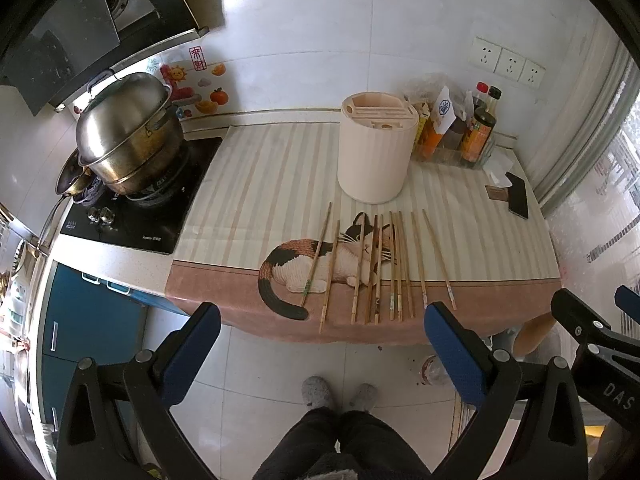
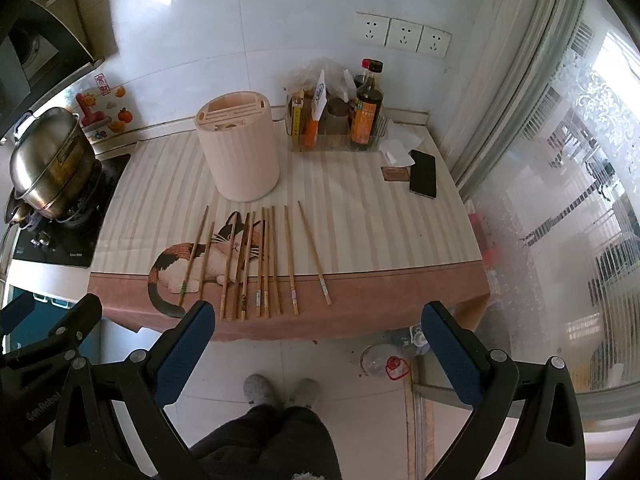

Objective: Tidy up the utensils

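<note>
Nearest the cameras, the left claw [image 1: 322, 344] and the right claw [image 2: 318, 340] both hang over the floor short of the tabletop [image 1: 500, 296], tilted steeply down, jaws spread wide and holding nothing. The person's slippered feet show on the tiles below them.

Take the utensil holder [image 1: 376, 148] as the landmark, a pale round tub with slots in its top, standing upright on the cat-print cloth [image 1: 280, 184]. The chopsticks [image 1: 394, 268] lie in a loose row just on the near side of it, pointing roughly from the holder toward the tabletop's front edge. Their near ends reach onto the pink border close to that edge. Several in the middle lie touching or nearly so, while the outer ones sit apart. Beyond the holder and to its right stand the sauce bottles [image 1: 478, 136], and further right lies a phone [image 2: 423, 174]. To the holder's left, a steel pot [image 1: 128, 136] sits on the stove.

The risks, as I judge them: a claw closing on the crowded middle could catch two sticks or roll a neighbour off the front edge. The thin round sticks may slip or twist in the pads. A stick carried at a slant could miss the narrow slots and nudge the light holder toward the bottles.
</note>
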The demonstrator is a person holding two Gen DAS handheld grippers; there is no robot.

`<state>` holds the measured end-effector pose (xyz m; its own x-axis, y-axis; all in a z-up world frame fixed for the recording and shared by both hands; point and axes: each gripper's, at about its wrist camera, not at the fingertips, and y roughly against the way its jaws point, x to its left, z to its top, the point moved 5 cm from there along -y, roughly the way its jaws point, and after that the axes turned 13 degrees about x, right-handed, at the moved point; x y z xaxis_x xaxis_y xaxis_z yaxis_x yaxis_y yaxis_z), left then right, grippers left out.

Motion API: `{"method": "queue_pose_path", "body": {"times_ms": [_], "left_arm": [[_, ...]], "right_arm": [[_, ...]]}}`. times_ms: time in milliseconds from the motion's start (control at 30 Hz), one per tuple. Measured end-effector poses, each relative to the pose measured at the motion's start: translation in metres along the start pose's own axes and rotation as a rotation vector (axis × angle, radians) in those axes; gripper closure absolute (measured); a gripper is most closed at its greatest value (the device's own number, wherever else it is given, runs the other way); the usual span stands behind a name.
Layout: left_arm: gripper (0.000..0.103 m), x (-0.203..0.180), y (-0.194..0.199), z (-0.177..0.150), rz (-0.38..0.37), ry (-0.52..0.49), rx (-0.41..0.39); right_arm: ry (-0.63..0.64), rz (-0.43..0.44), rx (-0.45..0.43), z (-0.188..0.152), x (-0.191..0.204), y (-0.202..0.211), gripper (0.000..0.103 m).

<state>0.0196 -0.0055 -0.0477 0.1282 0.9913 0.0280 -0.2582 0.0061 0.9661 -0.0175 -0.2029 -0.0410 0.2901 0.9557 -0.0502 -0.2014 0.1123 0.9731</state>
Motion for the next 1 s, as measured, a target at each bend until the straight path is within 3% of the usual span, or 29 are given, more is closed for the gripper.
{"method": "queue_pose_path", "body": {"times_ms": [1000], "left_arm": [[0.0,-0.002,0.011,-0.003,-0.006,-0.004,-0.024]], "right_arm": [[0.005,-0.008,-0.011,-0.001,-0.001,0.007,0.0]]}}
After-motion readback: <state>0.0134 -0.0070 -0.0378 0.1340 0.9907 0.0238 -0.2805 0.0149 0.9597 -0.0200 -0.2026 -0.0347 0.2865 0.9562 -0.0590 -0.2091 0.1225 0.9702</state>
